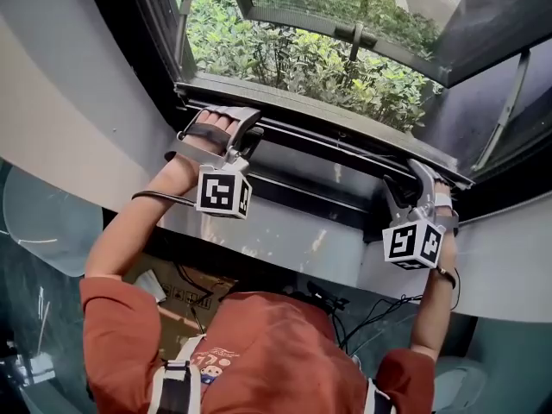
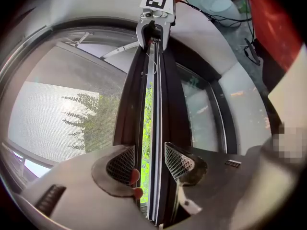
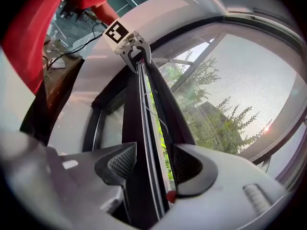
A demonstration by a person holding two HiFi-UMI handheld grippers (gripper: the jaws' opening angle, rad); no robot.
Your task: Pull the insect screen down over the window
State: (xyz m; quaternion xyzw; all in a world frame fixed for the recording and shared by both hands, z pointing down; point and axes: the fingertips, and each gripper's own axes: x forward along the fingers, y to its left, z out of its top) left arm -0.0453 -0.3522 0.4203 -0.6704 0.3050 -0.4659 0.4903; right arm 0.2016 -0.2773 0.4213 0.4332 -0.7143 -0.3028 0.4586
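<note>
The screen's bar [image 1: 328, 134] lies level across the window, low and just above the sill [image 1: 293, 231]. Its long axis runs from the left gripper [image 2: 149, 161] to the right gripper [image 3: 154, 164], one near each end. Each gripper's fingers are closed on the bar, one pad on either side. The mesh [image 2: 57, 109] spreads away from one long edge. A thin strip of plants [image 2: 147, 119] shows alongside.

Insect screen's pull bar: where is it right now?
In the head view the pull bar runs across the window, below the shrubs outside, held near its ends by the left hand-held gripper and the right hand-held gripper.
</note>
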